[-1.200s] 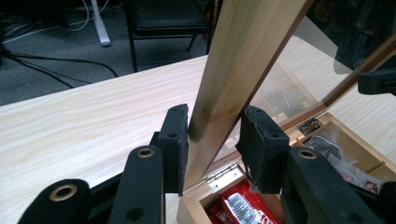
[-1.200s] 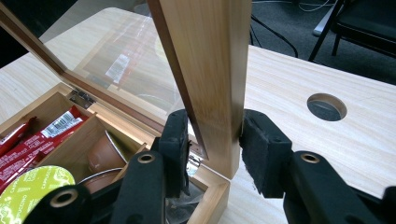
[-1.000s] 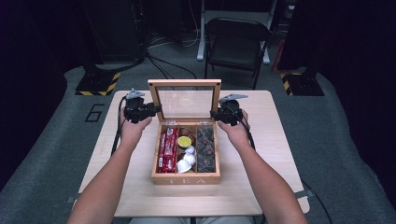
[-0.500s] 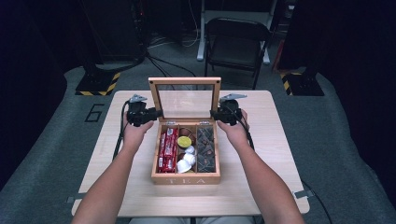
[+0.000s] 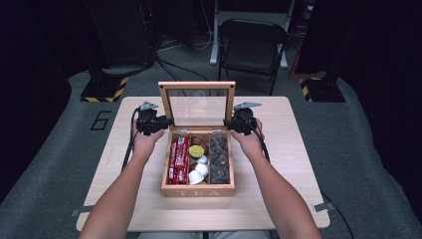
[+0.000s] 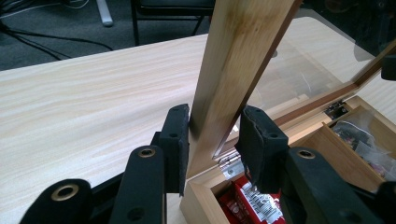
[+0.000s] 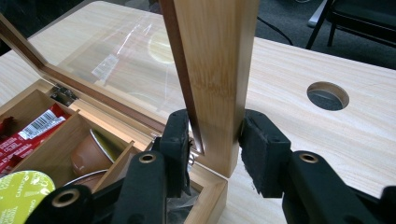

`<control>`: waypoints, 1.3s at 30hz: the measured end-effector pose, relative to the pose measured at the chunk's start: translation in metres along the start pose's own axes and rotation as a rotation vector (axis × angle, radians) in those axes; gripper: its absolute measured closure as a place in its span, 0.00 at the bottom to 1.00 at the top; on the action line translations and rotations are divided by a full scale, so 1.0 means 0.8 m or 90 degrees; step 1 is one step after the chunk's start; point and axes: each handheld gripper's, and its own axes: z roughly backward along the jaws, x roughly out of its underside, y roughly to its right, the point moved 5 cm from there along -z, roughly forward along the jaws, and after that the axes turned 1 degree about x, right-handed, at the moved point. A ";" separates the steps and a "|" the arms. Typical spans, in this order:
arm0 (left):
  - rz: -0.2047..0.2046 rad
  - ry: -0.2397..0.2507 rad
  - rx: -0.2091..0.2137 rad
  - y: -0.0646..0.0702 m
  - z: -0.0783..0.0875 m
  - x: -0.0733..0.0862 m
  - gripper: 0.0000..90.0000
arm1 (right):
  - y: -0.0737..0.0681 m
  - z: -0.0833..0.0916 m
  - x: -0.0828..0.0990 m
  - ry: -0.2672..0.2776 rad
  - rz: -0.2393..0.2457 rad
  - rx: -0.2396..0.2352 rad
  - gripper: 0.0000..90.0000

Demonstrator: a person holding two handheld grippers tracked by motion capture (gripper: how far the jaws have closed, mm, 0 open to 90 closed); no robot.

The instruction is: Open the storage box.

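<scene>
While upright, the lid [image 5: 196, 102] stands clamped between both grippers' fingers [image 6: 176, 140] at its side edges.

Around my workspace: table, chair and a marked floor

I work at a pale wooden table [image 5: 298, 164] with a round cable hole [image 7: 328, 95] in its top and a grey tape tab [image 5: 322, 206] at its near right corner. Beyond its far edge a dark folding chair [image 5: 251, 42] stands on grey carpet [image 5: 358, 139]. A number 6 [image 5: 101, 120] is marked on the floor to my left, near a yellow-and-black striped base [image 5: 105, 89]; a second striped base [image 5: 318, 88] sits far right. Black cables [image 5: 174, 64] trail across the carpet.
</scene>
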 end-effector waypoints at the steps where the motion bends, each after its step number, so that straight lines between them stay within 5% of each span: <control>1: 0.000 0.000 -0.001 0.000 0.000 0.000 0.71 | 0.000 0.000 0.000 0.000 0.000 0.000 0.69; 39: 0.029 -0.014 -0.003 -0.006 -0.012 0.003 0.67 | 0.005 -0.012 -0.005 0.001 -0.023 0.026 0.72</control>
